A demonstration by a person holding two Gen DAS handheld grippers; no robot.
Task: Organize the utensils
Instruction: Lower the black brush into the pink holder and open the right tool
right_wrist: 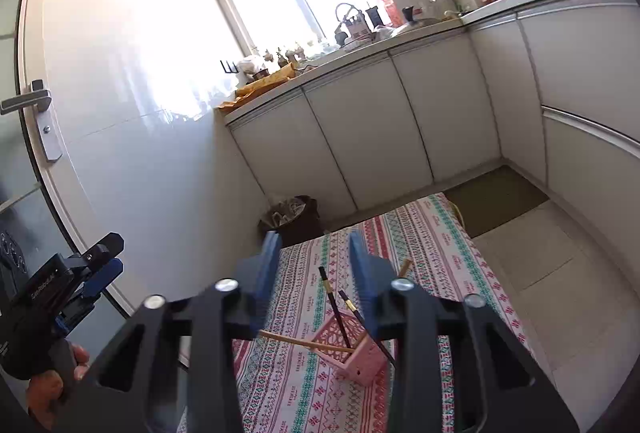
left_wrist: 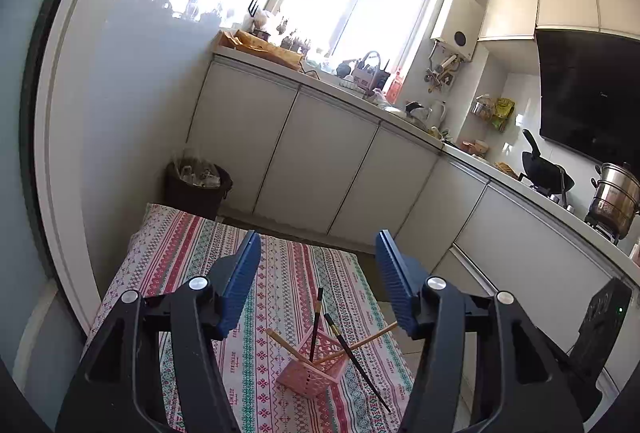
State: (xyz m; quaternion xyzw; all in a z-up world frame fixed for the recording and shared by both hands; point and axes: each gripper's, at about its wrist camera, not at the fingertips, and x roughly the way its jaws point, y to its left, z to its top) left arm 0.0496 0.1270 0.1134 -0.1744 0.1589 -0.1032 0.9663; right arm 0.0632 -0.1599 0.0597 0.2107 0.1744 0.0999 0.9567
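Note:
A pink lattice utensil holder (left_wrist: 316,363) stands on a small table with a striped patterned cloth (left_wrist: 192,253). Two black chopsticks (left_wrist: 316,325) and two wooden chopsticks (left_wrist: 288,347) stick out of it at angles. The holder also shows in the right wrist view (right_wrist: 352,349), with black chopsticks (right_wrist: 336,309) and a wooden one (right_wrist: 296,341). My left gripper (left_wrist: 318,253) is open and empty, held above and behind the holder. My right gripper (right_wrist: 314,253) is open and empty above the holder. The left gripper also appears at the left of the right wrist view (right_wrist: 100,265).
A dark waste bin (left_wrist: 198,185) stands beyond the table's far end by the wall. White base cabinets (left_wrist: 320,161) and a cluttered counter run along the back and right. A wok (left_wrist: 544,169) and steel pot (left_wrist: 614,197) sit on the stove. A door handle (right_wrist: 28,101) shows at left.

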